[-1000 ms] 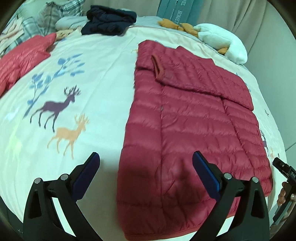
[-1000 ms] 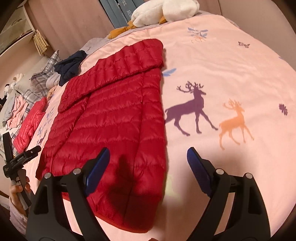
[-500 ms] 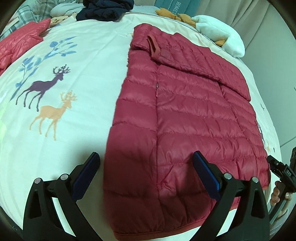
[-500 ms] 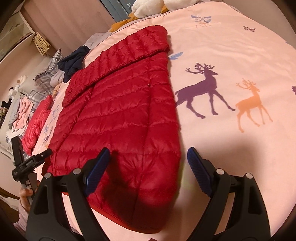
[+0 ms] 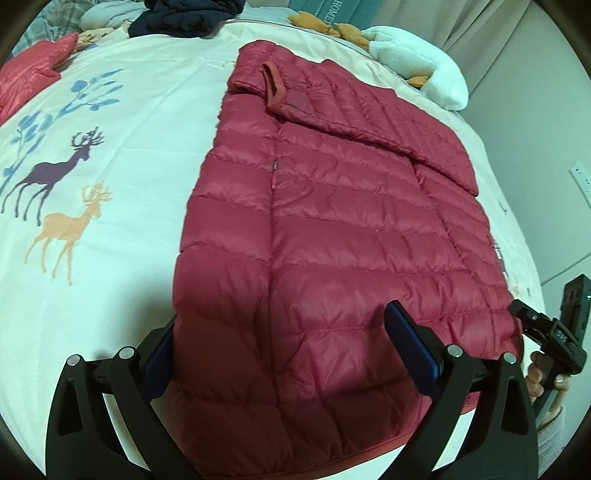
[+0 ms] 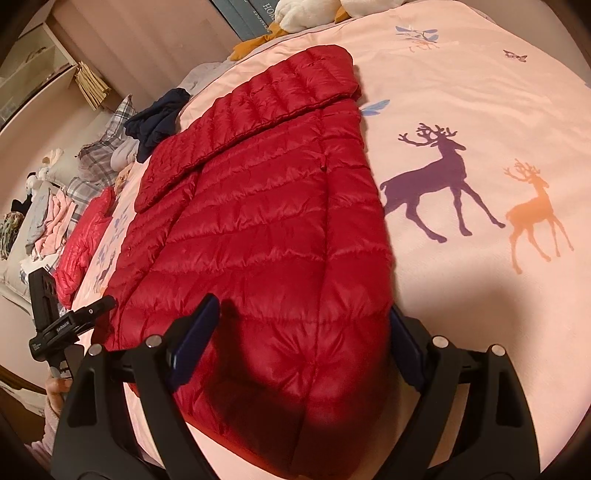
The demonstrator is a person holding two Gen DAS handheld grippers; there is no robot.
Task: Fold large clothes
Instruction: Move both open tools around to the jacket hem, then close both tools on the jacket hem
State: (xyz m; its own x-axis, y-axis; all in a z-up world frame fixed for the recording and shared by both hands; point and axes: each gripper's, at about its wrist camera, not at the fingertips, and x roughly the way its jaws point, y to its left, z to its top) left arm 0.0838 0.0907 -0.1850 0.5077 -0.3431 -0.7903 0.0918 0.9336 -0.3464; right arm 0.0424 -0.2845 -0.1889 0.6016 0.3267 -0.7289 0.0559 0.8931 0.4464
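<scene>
Left wrist view: pale bed cover with printed deer, spread wide. Red puffy jacket lying flat on it, one sleeve folded across the top. Dark blue clothes and a white soft toy far up near the head of the bed. Left gripper low over the jacket's near hem, jaws wide apart, one blue pad at the hem's left edge, the other above the puffy cloth, not squeezing. Right gripper peeking in at the right edge, held by a hand.

Right wrist view: same bed cover, pinker here. Jacket filling the middle. Right gripper with jaws wide apart around the near corner of the jacket, not clamped. Plaid and pink clothes piled far left.
</scene>
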